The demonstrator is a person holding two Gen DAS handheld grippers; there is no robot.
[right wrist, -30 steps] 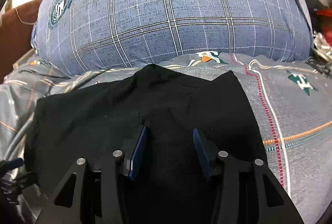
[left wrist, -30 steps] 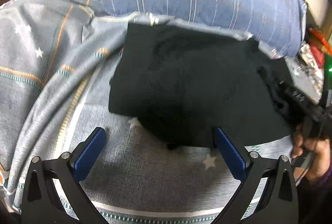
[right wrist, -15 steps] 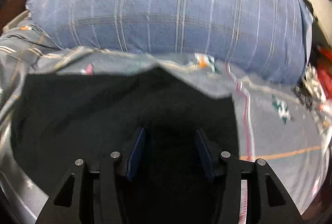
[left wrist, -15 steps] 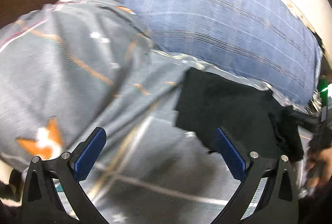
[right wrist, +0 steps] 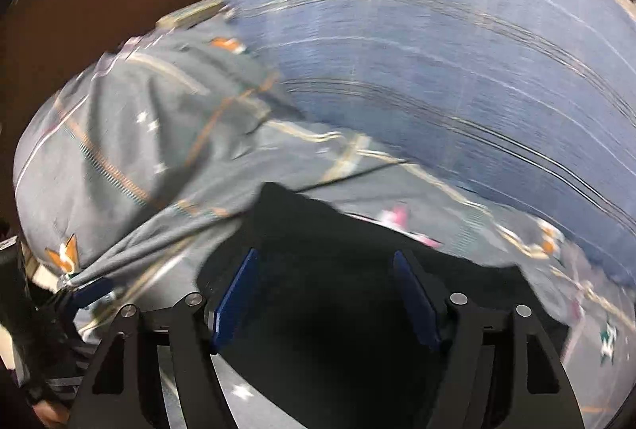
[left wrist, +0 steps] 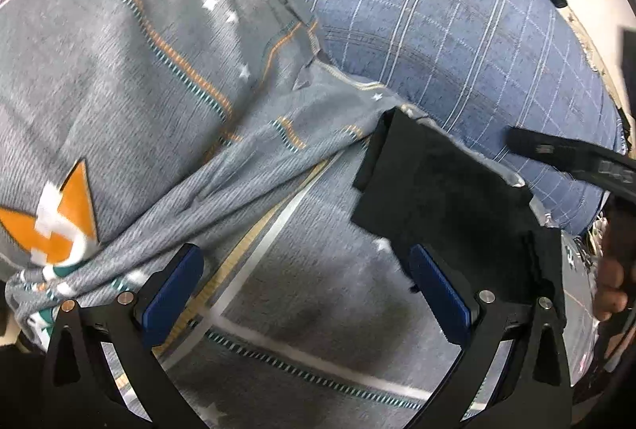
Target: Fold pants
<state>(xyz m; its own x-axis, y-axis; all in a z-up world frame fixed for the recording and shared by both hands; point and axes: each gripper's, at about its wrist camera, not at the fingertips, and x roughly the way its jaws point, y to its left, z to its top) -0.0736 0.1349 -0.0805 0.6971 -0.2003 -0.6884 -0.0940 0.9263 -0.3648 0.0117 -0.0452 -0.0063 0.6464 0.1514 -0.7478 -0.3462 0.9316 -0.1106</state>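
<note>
step: fold finished, folded black fabric pants (left wrist: 445, 190) lie on bed | left tool (left wrist: 306, 294) apart, empty | right tool (right wrist: 324, 294) just opening, empty | next: withdraw

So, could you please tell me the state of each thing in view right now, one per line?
black pants: folded into a compact rectangle, lying flat on the bedspread, not gripped.
left hand-held gripper: open, nothing between its pads.
right hand-held gripper: open, jaws have just been opening, above the pants without pinching them.
grey patterned bedspread: rumpled, bunched in ridges.
blue checked pillow: plump, beyond the pants.
</note>
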